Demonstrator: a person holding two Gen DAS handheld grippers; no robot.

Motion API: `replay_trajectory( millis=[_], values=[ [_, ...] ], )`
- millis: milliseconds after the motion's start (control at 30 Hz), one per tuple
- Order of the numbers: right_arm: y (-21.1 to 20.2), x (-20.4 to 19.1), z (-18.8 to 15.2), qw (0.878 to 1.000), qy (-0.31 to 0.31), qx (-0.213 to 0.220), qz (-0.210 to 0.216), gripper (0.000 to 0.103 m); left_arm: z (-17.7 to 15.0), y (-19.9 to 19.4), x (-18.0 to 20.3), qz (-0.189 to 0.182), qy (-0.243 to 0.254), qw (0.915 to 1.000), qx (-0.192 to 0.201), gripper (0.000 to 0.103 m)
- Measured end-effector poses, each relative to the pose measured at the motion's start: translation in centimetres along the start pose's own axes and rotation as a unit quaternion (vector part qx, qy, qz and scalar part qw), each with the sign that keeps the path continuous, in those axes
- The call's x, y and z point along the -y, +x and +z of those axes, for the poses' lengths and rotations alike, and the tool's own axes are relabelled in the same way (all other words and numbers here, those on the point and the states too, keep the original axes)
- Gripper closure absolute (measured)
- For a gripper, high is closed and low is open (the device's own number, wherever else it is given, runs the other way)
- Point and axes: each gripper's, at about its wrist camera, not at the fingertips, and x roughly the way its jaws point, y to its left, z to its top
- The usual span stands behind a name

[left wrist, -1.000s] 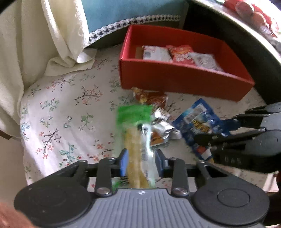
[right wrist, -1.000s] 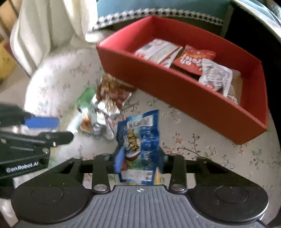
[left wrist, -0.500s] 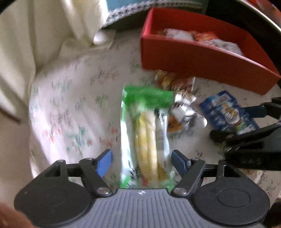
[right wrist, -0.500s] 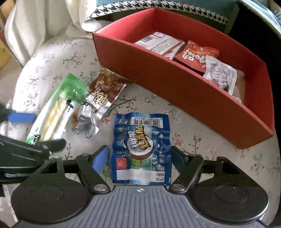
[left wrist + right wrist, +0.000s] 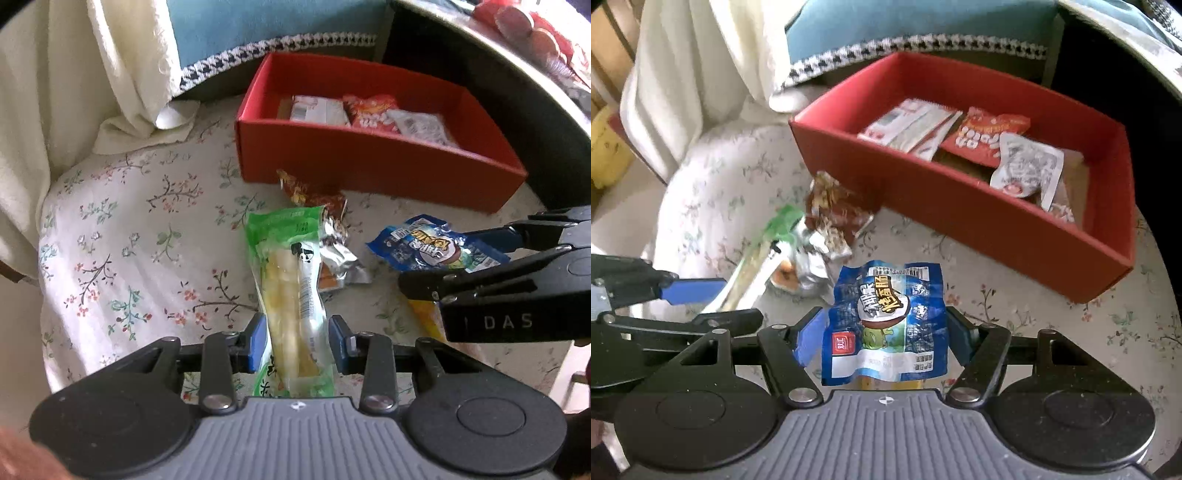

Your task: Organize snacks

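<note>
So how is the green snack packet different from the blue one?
The green packet is long and narrow, with pale yellow sticks showing through clear plastic; the blue packet is shorter, wider and printed all over, so nothing shows through. The green packet lies between the left gripper's fingers; the blue packet lies between the right gripper's. Both are sealed snacks, still outside the red box.

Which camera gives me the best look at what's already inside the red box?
The right wrist view. It looks down over the near wall of the red box, showing a white-and-red packet, a red snack bag and a white pouch on the floor. The left wrist view sees the box at a flatter angle, so only the packets' upper parts show.
</note>
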Motion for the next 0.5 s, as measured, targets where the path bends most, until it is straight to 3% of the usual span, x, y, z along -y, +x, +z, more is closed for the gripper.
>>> replay_trajectory(
  millis=[233,500],
  values=[
    [-1.9,0.2,1.0,0.999,0.013,0.026,0.018,0.029,0.5,-2.4,0.0,-0.030,-0.018,0.9987,0.036,0.073],
    [-3.2,1.0,1.9,0.998,0.031,0.044,0.020,0.029,1.1,-3.2,0.6,-0.034,-0.013,0.9977,0.057,0.073]
  ],
)
